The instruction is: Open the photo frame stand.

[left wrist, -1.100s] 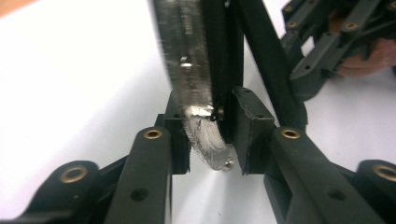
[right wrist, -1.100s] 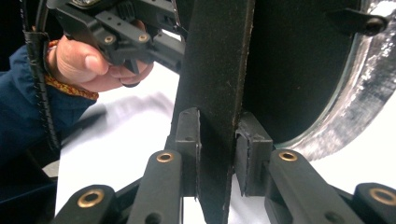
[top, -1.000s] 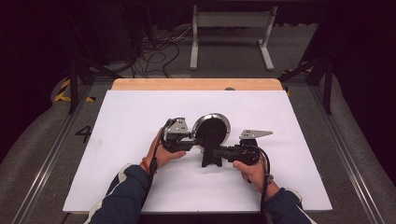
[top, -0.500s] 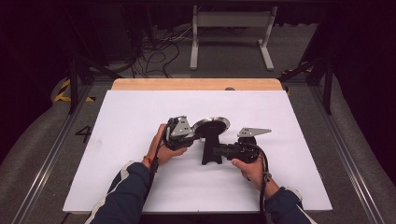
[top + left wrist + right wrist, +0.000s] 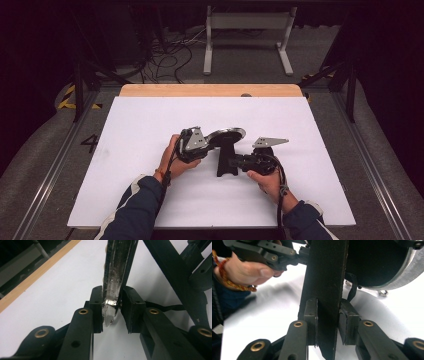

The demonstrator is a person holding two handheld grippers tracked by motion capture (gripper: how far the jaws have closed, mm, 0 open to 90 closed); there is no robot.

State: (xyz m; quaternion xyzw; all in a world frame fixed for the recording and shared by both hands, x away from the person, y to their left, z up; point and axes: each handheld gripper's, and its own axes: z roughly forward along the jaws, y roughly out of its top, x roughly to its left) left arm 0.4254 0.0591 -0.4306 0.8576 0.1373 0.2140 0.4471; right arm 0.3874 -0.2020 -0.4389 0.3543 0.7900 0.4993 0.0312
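The round mirror on its black stand is sitting near the middle of the white table, and compared with a second ago its disc is tilting flatter: then it was facing the high camera as a near circle, now it is showing as a thin ellipse. Your left gripper is pinching the mirror's rim; in the left gripper view its pads are pressing on both faces of the glass edge. Your right gripper is clamping the stand's upright from the other side, jaws closed tight on the flat black bar. Both your hands are staying close together over the table, left hand just beside the stand's base.
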